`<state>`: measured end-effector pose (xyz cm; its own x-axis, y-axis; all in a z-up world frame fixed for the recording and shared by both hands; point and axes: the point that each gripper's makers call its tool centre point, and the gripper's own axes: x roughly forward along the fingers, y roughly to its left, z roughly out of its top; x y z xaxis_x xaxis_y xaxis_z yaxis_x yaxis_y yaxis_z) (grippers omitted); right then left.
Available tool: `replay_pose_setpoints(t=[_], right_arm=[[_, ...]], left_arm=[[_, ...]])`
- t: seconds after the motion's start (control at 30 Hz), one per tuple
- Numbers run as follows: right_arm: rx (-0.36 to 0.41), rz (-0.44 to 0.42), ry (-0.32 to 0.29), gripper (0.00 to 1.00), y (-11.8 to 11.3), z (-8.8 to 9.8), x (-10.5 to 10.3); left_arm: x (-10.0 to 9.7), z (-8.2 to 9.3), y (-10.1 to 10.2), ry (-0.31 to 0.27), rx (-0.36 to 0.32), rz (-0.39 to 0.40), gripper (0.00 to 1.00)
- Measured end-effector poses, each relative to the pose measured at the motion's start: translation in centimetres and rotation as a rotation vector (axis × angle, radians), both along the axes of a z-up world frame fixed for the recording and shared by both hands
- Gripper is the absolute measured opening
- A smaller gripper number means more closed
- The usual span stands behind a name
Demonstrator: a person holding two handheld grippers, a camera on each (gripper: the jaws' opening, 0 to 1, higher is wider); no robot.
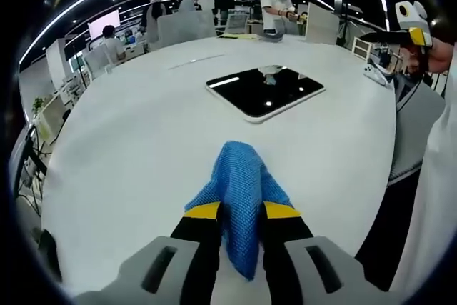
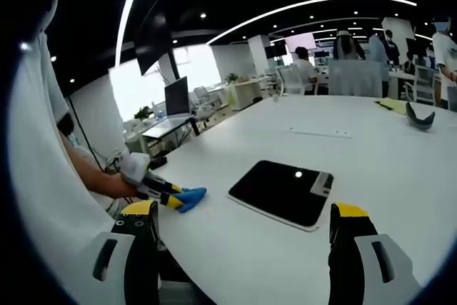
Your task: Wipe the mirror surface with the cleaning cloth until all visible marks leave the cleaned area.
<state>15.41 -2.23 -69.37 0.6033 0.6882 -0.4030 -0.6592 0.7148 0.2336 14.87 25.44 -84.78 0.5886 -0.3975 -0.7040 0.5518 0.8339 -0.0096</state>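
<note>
Gripping the cloth (image 1: 241,198) in my left gripper (image 1: 240,213), I haven't touched the mirror (image 1: 265,91) mid-table yet. My right gripper (image 2: 246,223) hangs agape, empty; all wiping remains.

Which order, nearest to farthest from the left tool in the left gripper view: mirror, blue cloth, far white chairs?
1. Blue cloth: clamped in the left tool.
2. Mirror: flat mid-table, ahead.
3. White chairs: beyond the table's far edge.
</note>
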Motion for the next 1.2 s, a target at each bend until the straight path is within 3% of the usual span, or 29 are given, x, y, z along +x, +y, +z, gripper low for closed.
replay_pose_setpoints(t=[0.33,0.47,0.6,0.83,0.93,1.1,1.2], right_arm=[[-0.002,-0.022,-0.001,1.00,-0.5,0.0,0.0],[-0.003,-0.025,0.001,1.00,-0.5,0.0,0.1],[-0.006,-0.025,0.001,1.00,-0.4,0.1,0.2],[-0.013,-0.018,0.001,1.00,-0.4,0.1,0.2],[-0.013,-0.013,-0.004,1.00,-0.3,0.3,0.3],[-0.009,-0.008,-0.010,1.00,-0.3,0.3,0.3],[-0.006,-0.004,-0.013,1.00,-0.2,0.4,0.3]], left_arm=[[0.4,0.0,0.2,0.013,-0.014,-0.077,0.30],[0.7,0.0,0.4,0.015,-0.016,-0.100,0.42],[0.6,0.0,0.0,0.009,-0.021,-0.134,0.49],[0.2,0.1,-0.5,0.025,-0.054,-0.120,0.57],[-0.1,0.6,-0.9,0.030,-0.063,-0.107,0.62],[0.1,2.0,-1.3,-0.011,-0.084,-0.097,0.63],[0.5,3.8,-2.0,-0.048,-0.115,-0.092,0.65]])
